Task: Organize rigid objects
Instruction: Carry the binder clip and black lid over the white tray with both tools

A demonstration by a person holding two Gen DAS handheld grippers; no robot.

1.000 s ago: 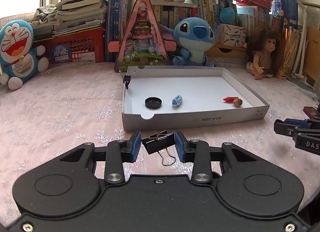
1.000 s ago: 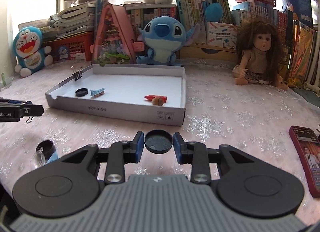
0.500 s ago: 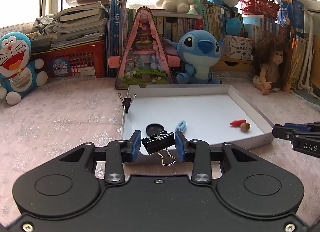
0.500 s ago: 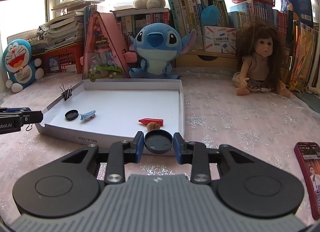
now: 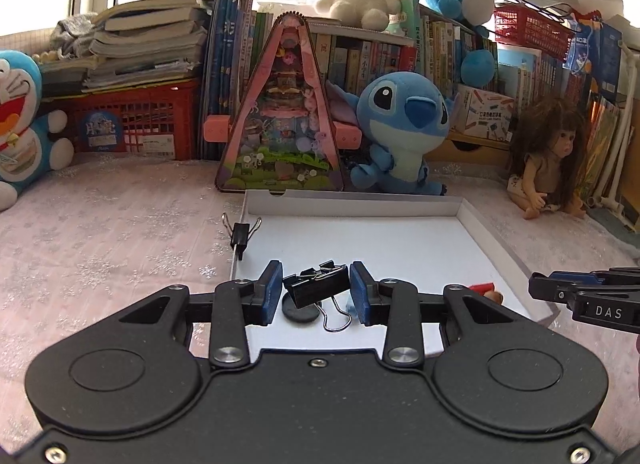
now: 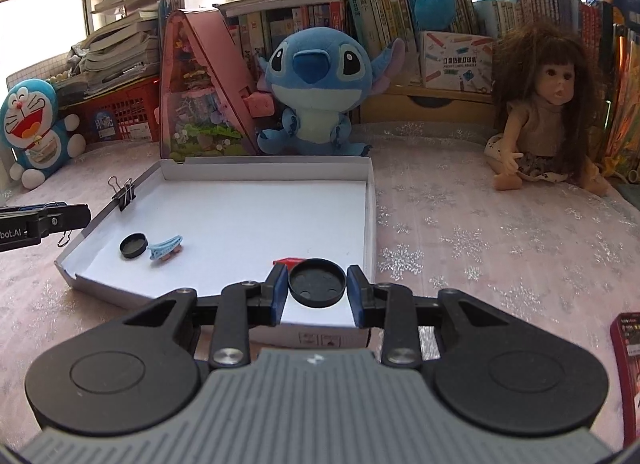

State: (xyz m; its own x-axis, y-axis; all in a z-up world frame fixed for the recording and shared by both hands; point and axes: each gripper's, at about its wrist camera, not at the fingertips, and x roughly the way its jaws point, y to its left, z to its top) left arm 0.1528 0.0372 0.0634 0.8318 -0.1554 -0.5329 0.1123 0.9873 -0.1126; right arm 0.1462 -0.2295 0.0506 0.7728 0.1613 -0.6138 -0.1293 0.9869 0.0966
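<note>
My left gripper (image 5: 316, 290) is shut on a black binder clip (image 5: 316, 290), held over the near left part of the white cardboard tray (image 5: 360, 206). My right gripper (image 6: 317, 283) is shut on a round black cap (image 6: 317, 283), hovering over the tray's (image 6: 264, 170) near right corner. Inside the tray lie a second black cap (image 6: 133, 245), a light blue hair clip (image 6: 166, 247) and a red piece (image 6: 286, 261), mostly hidden behind the held cap. Another binder clip (image 6: 125, 194) is clamped on the tray's left wall. The left gripper's tip (image 6: 44, 218) shows at the right wrist view's left edge.
A pink triangular toy house (image 5: 282, 116), a blue plush (image 5: 404, 124) and a doll (image 6: 548, 112) stand behind the tray, with books and red baskets along the back. A Doraemon plush (image 6: 34, 128) sits far left. A red phone (image 6: 628, 368) lies at the right on the pink cloth.
Both grippers have moved forward and slightly up, from in front of the tray to over its near edge, each still holding its object.
</note>
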